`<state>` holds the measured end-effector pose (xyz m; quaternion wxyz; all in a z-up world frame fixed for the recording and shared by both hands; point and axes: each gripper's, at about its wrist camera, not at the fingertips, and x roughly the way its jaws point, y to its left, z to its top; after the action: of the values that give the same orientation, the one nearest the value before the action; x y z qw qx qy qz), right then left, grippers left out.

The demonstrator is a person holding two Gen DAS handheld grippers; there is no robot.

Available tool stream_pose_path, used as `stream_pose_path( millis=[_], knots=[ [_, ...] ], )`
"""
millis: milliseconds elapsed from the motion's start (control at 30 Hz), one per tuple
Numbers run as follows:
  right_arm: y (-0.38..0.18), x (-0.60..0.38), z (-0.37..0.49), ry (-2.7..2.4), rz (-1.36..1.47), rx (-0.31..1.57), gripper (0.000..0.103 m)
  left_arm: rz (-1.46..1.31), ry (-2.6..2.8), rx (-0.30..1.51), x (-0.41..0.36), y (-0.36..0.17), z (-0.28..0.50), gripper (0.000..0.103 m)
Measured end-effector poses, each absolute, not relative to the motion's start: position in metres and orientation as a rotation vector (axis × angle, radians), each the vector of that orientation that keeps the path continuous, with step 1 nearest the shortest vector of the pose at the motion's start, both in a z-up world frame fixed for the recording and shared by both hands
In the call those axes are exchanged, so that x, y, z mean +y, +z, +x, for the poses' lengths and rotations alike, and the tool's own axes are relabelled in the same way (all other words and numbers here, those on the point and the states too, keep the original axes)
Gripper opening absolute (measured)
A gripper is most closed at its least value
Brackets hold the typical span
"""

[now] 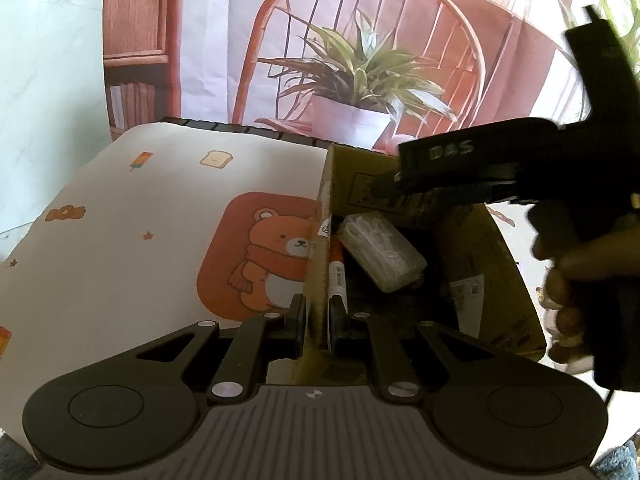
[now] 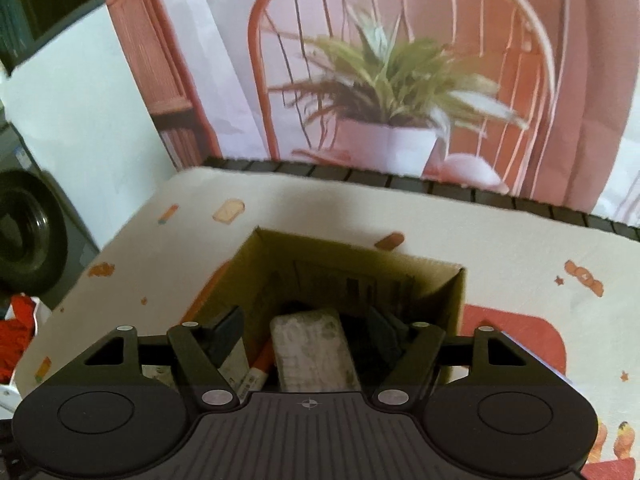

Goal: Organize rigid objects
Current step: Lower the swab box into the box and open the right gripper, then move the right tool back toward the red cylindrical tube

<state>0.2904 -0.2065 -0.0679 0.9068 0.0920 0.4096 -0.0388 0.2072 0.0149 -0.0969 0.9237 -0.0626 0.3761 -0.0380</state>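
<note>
The left claw (image 1: 317, 322) is clamped on the near left wall of the cardboard box (image 1: 320, 240), one finger outside the wall and one inside. The right claw (image 2: 308, 330) hangs over the open box (image 2: 456, 292) with its fingers spread apart and nothing pressed between them; in the left wrist view it reaches in from the right above the box's far edge (image 1: 384, 188), and a hand (image 1: 568, 292) holds its handle. Between and below the spread fingers, inside the box, lies a clear plastic case (image 2: 314, 354), tilted against the other contents. Just left of the case, against the clamped wall, lies an orange-and-white marker (image 1: 337, 270). The box stands on the table, which is covered by a cream cloth (image 1: 152, 220) printed with a bear (image 1: 276, 256), toast and ice lollies. Beyond the table's far edge hangs a backdrop showing a red chair and a potted plant (image 1: 360, 76).
</note>
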Motion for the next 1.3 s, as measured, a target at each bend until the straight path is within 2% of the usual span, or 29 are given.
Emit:
stream_pose_path(
  millis=[33,367,833,1200,1300],
  knots=[
    [-0.065,-0.206,0.286,-0.086,0.185,0.831,0.084,-0.128,-0.076,0.772,0.015,-0.097,0.207,0.013],
    [-0.041,-0.219,0.243,-0.167,0.133,0.708,0.101,-0.115,-0.066,0.771,0.012,-0.096,0.206,0.013],
    [-0.053,-0.261,0.179,-0.287,0.143,0.638,0.103,-0.095,-0.058,0.773,0.011,-0.095,0.205,0.013],
    [-0.095,-0.275,0.129,-0.341,0.119,0.696,0.102,-0.091,-0.053,0.774,0.01,-0.094,0.204,0.013],
    [-0.104,-0.271,0.126,-0.33,0.105,0.716,0.096,-0.079,-0.049,0.774,0.007,-0.094,0.204,0.013]
  ],
)
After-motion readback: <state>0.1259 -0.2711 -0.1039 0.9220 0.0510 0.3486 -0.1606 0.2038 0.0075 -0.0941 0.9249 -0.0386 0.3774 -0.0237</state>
